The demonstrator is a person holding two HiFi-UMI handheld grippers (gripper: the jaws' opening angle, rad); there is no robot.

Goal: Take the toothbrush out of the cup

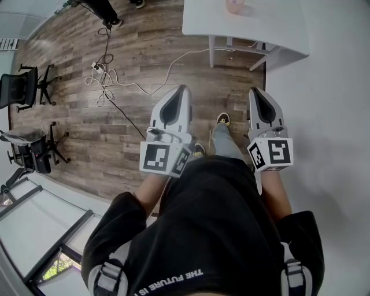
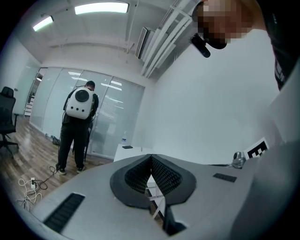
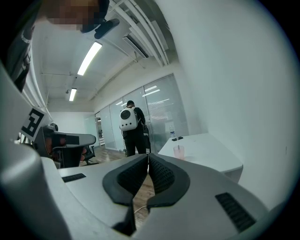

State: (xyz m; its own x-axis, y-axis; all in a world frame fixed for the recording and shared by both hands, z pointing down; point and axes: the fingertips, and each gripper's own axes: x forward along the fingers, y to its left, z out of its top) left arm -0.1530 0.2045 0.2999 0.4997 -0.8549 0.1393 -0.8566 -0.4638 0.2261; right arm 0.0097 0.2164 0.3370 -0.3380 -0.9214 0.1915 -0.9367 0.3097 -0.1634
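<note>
A pink cup (image 1: pixel 235 6) stands on a white table (image 1: pixel 277 34) at the top of the head view, well ahead of both grippers. In the right gripper view the cup (image 3: pixel 178 151) shows small and far off, with a thin toothbrush (image 3: pixel 178 146) standing up in it. My left gripper (image 1: pixel 184 88) and right gripper (image 1: pixel 254 90) are held side by side in front of my body, above the wooden floor. Both are shut with nothing between the jaws, as the left gripper (image 2: pixel 151 155) and right gripper (image 3: pixel 148 154) views show. The left gripper view does not show the cup.
A person with a white backpack (image 3: pixel 132 129) stands by the glass wall beyond the table. A bottle (image 3: pixel 172 129) and a dark flat object (image 3: pixel 177 138) lie on the table's far end. Cables and a power strip (image 1: pixel 101 72) trail over the floor; office chairs (image 1: pixel 26 87) stand at the left.
</note>
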